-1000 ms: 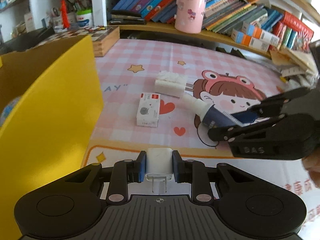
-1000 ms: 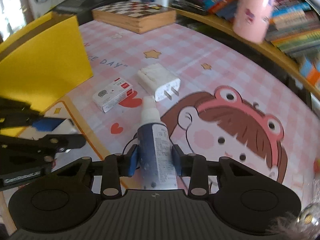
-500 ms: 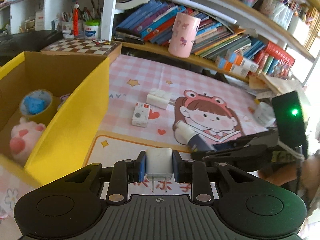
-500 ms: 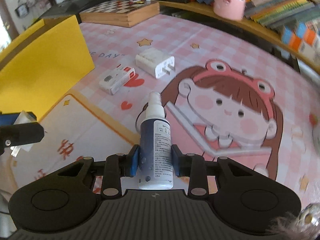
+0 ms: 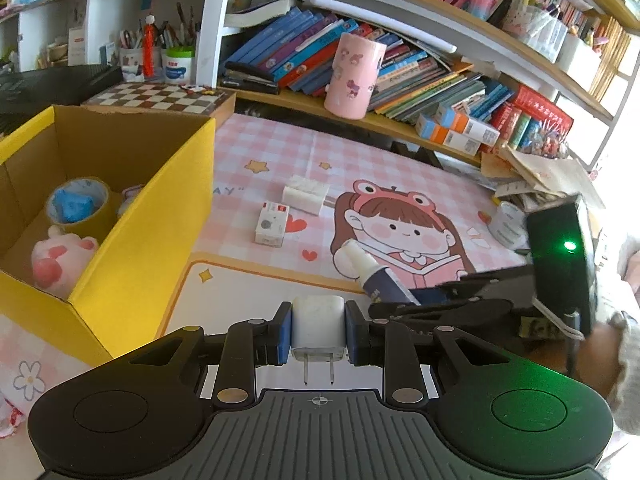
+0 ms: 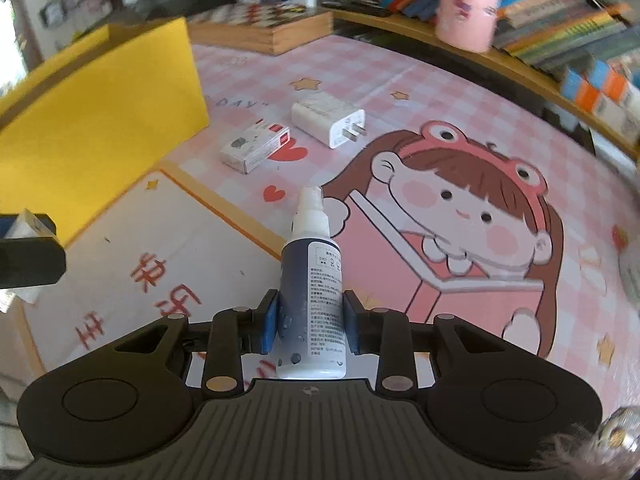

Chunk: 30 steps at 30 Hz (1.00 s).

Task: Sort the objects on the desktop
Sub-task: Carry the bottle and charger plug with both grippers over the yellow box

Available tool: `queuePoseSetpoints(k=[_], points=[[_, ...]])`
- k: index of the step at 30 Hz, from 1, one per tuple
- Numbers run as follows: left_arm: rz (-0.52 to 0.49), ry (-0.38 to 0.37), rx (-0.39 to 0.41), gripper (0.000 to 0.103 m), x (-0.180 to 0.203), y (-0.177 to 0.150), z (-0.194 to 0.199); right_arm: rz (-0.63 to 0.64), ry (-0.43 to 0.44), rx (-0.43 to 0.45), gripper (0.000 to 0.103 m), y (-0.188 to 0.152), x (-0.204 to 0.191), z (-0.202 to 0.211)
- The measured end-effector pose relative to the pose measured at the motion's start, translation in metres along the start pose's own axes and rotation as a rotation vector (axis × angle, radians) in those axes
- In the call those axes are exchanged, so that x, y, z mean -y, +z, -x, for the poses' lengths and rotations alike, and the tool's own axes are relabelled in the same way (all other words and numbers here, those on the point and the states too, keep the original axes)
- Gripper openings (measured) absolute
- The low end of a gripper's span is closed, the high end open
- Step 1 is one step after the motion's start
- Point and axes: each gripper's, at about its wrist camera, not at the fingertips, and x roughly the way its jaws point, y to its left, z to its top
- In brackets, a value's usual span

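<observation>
Left gripper (image 5: 318, 332): black plastic, blue pads, clenched on a small white plug adapter (image 5: 318, 326), a rounded glossy block with two flat metal prongs pointing back toward the camera; held above the near edge of the mat.

Right gripper (image 6: 309, 322): same build, clamped on a spray bottle (image 6: 311, 312), a cylinder with dark blue body, white printed label and white nozzle cap, nozzle pointing away, droplets on its lower wall; held above the mat's near white panel.

Desk mat (image 5: 360, 168): smooth, pink-and-white check, printed with a cartoon girl in a frog hat.

On the mat, far centre: white charger block (image 6: 328, 119), rectangular, two prongs, lying flat; just beside it, nearer and left, a small white carton (image 6: 256, 148) with red corner patch.

Left: yellow cardboard box (image 5: 160, 224), open-topped, brown corrugated inside, holding a roll of tan tape (image 5: 78, 204) and a pink-and-white plush toy (image 5: 60, 260).

Far: wooden chessboard box (image 5: 160, 98); pink cylindrical cup (image 5: 354, 76) on the shelf before slanting books.
</observation>
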Motion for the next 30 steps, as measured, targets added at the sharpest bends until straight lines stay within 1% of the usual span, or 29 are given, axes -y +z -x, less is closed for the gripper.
queuePoseSetpoints(k=[3,7,12,16,21,30], points=[[-0.010,-0.017,0.003,0.025,-0.001,0.001,0.004,-0.065,0.002,0.051,0.030,-0.006,-0.001,0.018],[-0.035,-0.054,0.012,0.025,-0.002,0.002,0.010,-0.178,0.025,0.096,0.030,-0.012,0.000,0.044],[-0.074,-0.104,0.021,0.025,-0.004,0.002,0.019,-0.247,0.018,0.147,0.030,-0.023,-0.014,0.077],[-0.107,-0.143,0.034,0.025,-0.011,0.002,0.032,-0.303,0.005,0.170,0.030,-0.030,-0.028,0.097],[-0.153,-0.191,0.037,0.025,-0.022,-0.003,0.047,-0.336,-0.030,0.199,0.030,-0.038,-0.053,0.116],[-0.213,-0.243,0.025,0.025,-0.051,-0.019,0.069,-0.383,-0.086,0.210,0.030,-0.055,-0.102,0.128]])
